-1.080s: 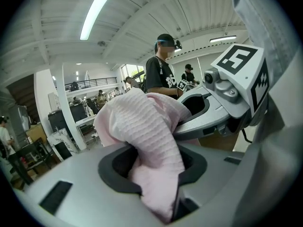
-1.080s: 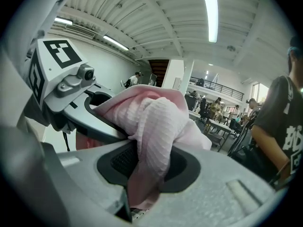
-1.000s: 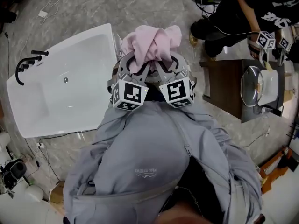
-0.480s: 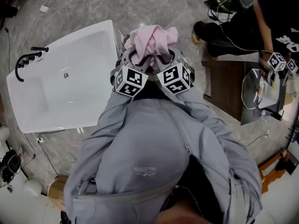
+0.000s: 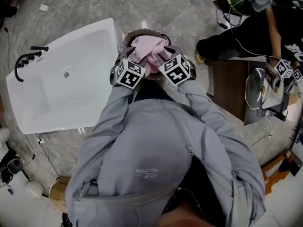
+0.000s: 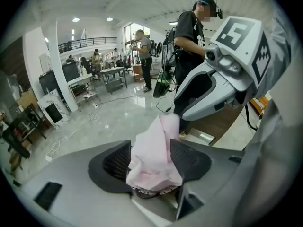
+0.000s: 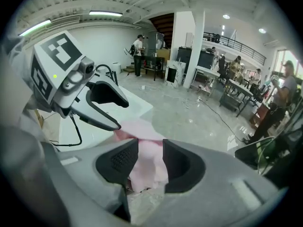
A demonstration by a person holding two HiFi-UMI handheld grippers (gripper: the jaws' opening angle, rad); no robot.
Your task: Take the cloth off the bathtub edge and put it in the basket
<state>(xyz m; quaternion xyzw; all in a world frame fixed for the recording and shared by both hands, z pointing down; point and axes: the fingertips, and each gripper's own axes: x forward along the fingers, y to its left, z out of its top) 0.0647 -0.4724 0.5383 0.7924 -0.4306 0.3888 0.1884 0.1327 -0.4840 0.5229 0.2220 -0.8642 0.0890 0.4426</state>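
The left gripper (image 6: 150, 149) has the pink cloth (image 5: 147, 52) between its jaws. The jaws have just been opening and now stand fairly wide, yet the bunched fabric fills the gap and touches both dark pads. A peak of cloth rises above the pads toward the other gripper. The right gripper (image 7: 150, 156) has its jaws much closer together. They pinch a fold of the same cloth, which hangs down past the pads.

Both grippers point steeply downward and sit side by side over the basket (image 5: 143, 31), their marker cubes (image 5: 129, 74) tilted toward each other. In the head view the cloth lies within the basket's dark rim, bundled between the two sets of jaws. How deep it reaches cannot be told from there. The left gripper view shows a strip of the basket's perforated edge just under the lower end of the fabric.

The basket stands on the grey marble floor (image 5: 161, 6), just beside one end of the white bathtub (image 5: 80, 56). A black faucet (image 5: 26, 63) is fixed at the tub's far end. The person's grey jacket (image 5: 151, 160) fills the lower part of the head view. To the right stands a dark wooden cabinet (image 5: 229, 86), and a second person in black clothes (image 5: 258, 30) is beyond it.
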